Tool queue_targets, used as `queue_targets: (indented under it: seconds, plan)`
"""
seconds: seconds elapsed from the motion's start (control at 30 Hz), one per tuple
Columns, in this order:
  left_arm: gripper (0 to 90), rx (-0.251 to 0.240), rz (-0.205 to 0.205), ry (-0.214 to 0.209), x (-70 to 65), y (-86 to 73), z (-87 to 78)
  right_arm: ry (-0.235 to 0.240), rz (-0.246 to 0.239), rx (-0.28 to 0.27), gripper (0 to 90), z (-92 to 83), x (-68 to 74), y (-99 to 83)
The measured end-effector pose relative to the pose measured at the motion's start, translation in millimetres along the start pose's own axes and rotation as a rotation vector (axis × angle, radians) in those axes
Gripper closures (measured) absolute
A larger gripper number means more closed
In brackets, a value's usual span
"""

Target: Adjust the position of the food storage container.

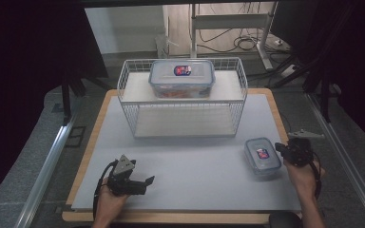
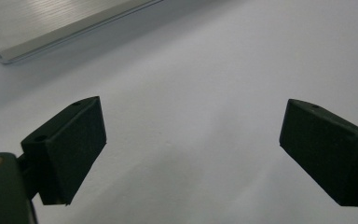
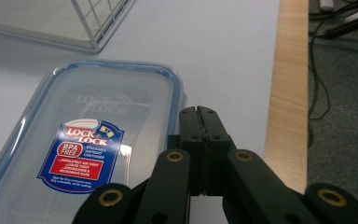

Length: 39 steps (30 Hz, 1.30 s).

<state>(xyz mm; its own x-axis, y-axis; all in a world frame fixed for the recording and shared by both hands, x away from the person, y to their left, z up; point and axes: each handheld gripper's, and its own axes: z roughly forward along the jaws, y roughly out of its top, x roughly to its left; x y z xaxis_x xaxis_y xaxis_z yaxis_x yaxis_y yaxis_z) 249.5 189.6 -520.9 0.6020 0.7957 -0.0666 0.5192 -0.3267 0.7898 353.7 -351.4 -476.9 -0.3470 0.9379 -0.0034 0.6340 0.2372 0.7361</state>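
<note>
A small clear lidded container (image 1: 262, 154) with a blue rim and a red-and-blue label lies on the grey mat at the right. My right gripper (image 1: 279, 147) sits just off its right edge, jaws pressed flat together. In the right gripper view the closed tips (image 3: 198, 112) rest beside the container's (image 3: 88, 140) rim with nothing visible between them. My left gripper (image 1: 146, 184) lies low over the mat at the front left, pointing right. Its jaws stand wide apart over bare mat (image 2: 191, 154).
A white wire rack (image 1: 129, 90) stands at the back centre, with a larger lidded container (image 1: 182, 77) on its upper shelf. The grey mat (image 1: 195, 166) covers a wooden table whose edge (image 3: 286, 93) runs close to my right gripper. Cables lie on the floor beyond.
</note>
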Motion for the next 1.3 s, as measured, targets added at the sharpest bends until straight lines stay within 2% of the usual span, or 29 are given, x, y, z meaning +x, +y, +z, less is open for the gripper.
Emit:
queue_targets:
  seconds: [0.23, 0.47, 0.8, 0.83, 0.97, 1.03, 1.13, 1.3]
  plan:
    - [7.0, 0.015, 0.006, -0.01, -2.2, 0.5, 3.2, -0.01, 0.002, 0.005, 89.5, 2.2, 2.5, 0.2]
    - [7.1, 0.023, 0.013, -0.017, -4.4, 1.0, 6.1, 0.039, -0.01, 0.004, 89.6, 7.5, 15.9, 3.4]
    - [7.1, 0.032, 0.021, -0.026, -7.2, 1.8, 8.9, 0.142, -0.103, 0.023, 89.6, 20.2, 66.2, 12.4]
    - [7.1, 0.032, 0.021, -0.026, -7.3, 1.8, 9.0, 0.158, -0.129, 0.025, 89.6, 22.3, 75.4, 13.6]
    - [7.1, 0.033, 0.022, -0.028, -7.9, 1.8, 9.1, 0.178, -0.184, 0.032, 89.5, 25.7, 95.5, 15.9]
    - [7.1, 0.034, 0.023, -0.029, -8.1, 1.7, 9.0, 0.177, -0.2, 0.03, 89.5, 25.4, 97.3, 16.0]
    - [7.1, 0.034, 0.023, -0.029, -8.0, 1.8, 8.8, 0.21, -0.15, 0.021, 89.4, 20.2, 90.1, 11.7]
    - [7.1, 0.035, 0.025, -0.035, -8.7, 2.2, 9.6, 0.188, -0.114, 0.016, 89.4, 5.0, 77.0, -0.7]
